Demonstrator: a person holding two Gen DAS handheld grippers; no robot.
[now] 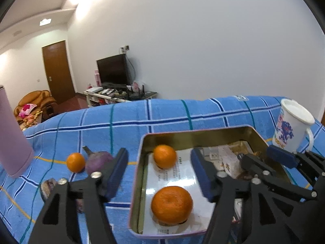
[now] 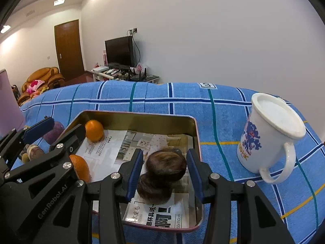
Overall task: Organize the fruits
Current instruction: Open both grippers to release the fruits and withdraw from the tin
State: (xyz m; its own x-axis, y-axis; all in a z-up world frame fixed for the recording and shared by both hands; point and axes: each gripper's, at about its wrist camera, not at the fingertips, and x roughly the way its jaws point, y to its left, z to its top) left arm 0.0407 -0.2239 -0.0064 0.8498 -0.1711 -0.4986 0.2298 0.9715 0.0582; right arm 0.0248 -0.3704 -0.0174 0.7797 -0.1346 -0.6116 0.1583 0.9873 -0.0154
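A metal tin (image 1: 140, 152) (image 2: 195, 128) lined with paper stands on the blue checked cloth. It holds two oranges (image 1: 171, 204) (image 1: 164, 156); both show in the right wrist view (image 2: 94, 130) (image 2: 82, 167). Two dark brown fruits (image 2: 166, 165) (image 2: 153, 188) lie in the tin's right part. My right gripper (image 2: 163, 170) is open with its fingers on either side of the upper brown fruit. My left gripper (image 1: 159, 172) is open and empty above the tin's left rim. A third orange (image 1: 75, 162) and a purple fruit (image 1: 99, 161) lie on the cloth left of the tin.
A white mug (image 1: 292, 128) (image 2: 268, 136) stands right of the tin. A pink container (image 1: 12, 138) stands at the far left. A small brownish fruit (image 1: 48, 187) lies on the cloth by the left gripper. The table's far edge is behind the tin.
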